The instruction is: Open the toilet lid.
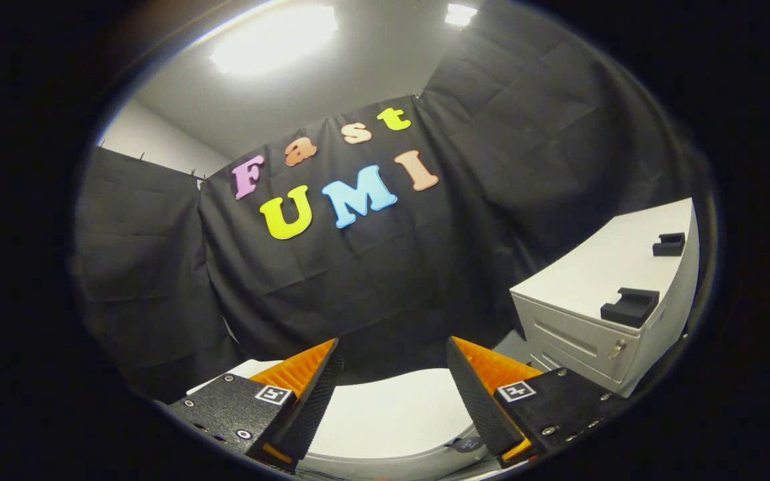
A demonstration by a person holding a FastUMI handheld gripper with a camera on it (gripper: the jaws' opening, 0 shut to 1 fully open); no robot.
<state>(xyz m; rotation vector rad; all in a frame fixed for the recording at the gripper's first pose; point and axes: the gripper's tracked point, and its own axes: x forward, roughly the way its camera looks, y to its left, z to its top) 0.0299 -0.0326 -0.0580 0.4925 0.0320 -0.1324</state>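
Two orange, ribbed fingers (305, 374) with black grip faces stand spread wide apart on the hand-held black gripper (395, 394), each carried on a black plate with a small square marker, and nothing is pinched between them. Through the gap between the fingers, and reaching under both of them, lies the smooth white rounded toilet lid (388, 417); its far edge curves just beyond the fingertips at about twelve o'clock from the gripper. The lid looks to be lying flat, and whether the fingers touch it cannot be told. A small dark tab (468, 442) sits on the lid's near rim beside the right finger, at about five o'clock from the lid's middle; what it is cannot be made out. At roughly two o'clock from the gripper, well apart from the lid, stands a white boxy metal cabinet with drawer fronts (599, 307), a small key or lock fitting on its front. Two black angular blocks rest on the cabinet's flat top, one near its front corner (629, 306) and one further back (670, 244). Black draped cloth (371, 287) closes the space beyond the lid, and above it at twelve o'clock a bright ceiling light panel (271, 37) glows against a grey ceiling.
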